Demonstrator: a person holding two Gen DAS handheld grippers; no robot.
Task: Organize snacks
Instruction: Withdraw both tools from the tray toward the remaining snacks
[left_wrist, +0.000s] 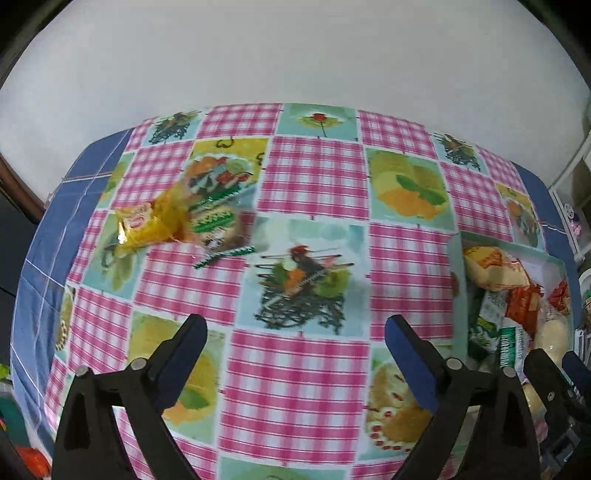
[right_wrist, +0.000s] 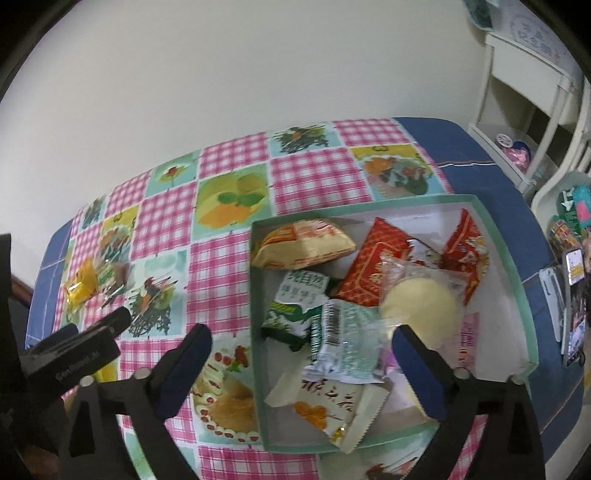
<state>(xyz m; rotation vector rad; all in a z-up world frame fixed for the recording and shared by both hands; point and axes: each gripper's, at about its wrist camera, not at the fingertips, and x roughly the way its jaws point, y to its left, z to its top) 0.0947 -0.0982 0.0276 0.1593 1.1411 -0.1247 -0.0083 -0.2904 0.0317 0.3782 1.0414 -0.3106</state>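
Your left gripper (left_wrist: 295, 354) is spread wide over bare tablecloth (left_wrist: 314, 177), holding nothing. Your right gripper (right_wrist: 303, 363), equally spread and empty, hangs above the green-rimmed box (right_wrist: 517, 273), which holds a pale round bun (right_wrist: 421, 306), red packets (right_wrist: 373, 273) and green-and-white packets (right_wrist: 295, 306). Far left on the cloth lie a yellow packet (left_wrist: 147, 229) and a clear packet (left_wrist: 218, 229).

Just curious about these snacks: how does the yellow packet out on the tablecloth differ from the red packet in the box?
The yellow packet lies outside the box, overlapping one clear-wrapped snack; the red packet sits inside, crowded among many. The yellow packet looks plain and glossy, the red one patterned. Both are sealed snack packets.
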